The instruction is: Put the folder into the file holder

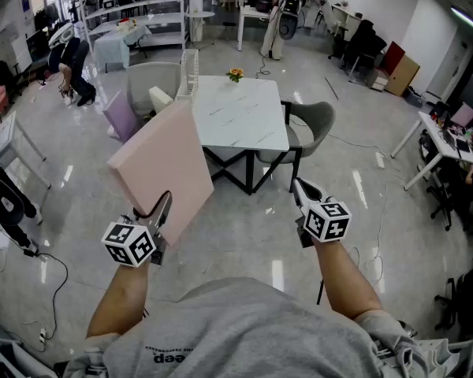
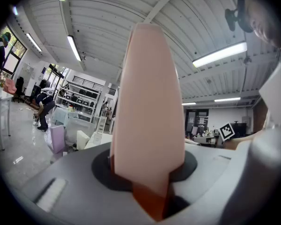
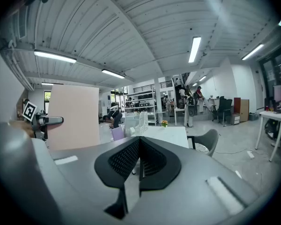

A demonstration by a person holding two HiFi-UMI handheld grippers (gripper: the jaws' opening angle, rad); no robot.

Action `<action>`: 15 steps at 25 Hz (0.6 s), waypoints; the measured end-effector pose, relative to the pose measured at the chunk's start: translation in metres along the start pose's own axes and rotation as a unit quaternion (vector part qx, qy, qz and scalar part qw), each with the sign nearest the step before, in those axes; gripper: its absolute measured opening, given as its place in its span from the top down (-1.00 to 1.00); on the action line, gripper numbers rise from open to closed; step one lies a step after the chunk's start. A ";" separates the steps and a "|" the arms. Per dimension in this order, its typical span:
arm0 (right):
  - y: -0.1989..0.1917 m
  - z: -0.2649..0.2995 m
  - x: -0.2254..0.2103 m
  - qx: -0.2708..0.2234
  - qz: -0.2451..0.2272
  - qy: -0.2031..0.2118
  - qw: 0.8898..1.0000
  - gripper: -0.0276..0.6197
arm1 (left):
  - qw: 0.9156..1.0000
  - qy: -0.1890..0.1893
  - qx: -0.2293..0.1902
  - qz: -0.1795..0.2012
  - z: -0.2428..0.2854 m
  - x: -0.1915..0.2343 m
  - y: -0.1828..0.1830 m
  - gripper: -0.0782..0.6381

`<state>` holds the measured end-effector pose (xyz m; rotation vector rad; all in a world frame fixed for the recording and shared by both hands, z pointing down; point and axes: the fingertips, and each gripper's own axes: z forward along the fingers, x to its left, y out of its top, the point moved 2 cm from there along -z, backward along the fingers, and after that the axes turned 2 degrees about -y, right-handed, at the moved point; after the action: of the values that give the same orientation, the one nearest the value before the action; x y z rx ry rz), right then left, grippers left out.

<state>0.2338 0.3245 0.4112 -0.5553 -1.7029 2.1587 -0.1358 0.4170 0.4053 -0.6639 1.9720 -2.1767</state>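
Note:
A large pink folder (image 1: 159, 168) stands tilted in the air in front of the white table (image 1: 244, 116). My left gripper (image 1: 162, 209) is shut on its lower corner. In the left gripper view the folder (image 2: 147, 102) rises edge-on from between the jaws and fills the middle. A white mesh file holder (image 1: 189, 73) stands upright on the table's far left side. My right gripper (image 1: 303, 192) hovers to the right, shut with nothing in it. The right gripper view shows the shut jaws (image 3: 139, 161), the folder (image 3: 73, 116) at left and the file holder (image 3: 141, 121) ahead.
A small orange flower (image 1: 235, 75) sits at the table's far edge. A grey chair (image 1: 311, 124) stands right of the table, another grey chair (image 1: 151, 81) and a lilac panel (image 1: 122, 116) left of it. A person (image 1: 71, 65) bends over far left. Shelving lines the back.

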 end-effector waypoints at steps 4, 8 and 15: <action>-0.001 0.001 -0.002 -0.001 0.000 0.001 1.000 0.91 | 1.000 0.002 -0.002 0.002 0.001 -0.001 0.000 0.22; -0.001 0.001 -0.009 -0.002 -0.001 0.004 1.000 0.91 | 1.000 0.006 -0.004 0.004 0.005 -0.006 -0.002 0.22; 0.008 -0.001 -0.022 -0.005 0.009 0.009 1.000 0.91 | 1.000 0.017 -0.009 0.008 0.011 -0.020 0.002 0.22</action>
<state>0.2535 0.3124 0.4057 -0.5928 -1.7060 2.1522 -0.1139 0.4147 0.3993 -0.6161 2.0086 -2.1772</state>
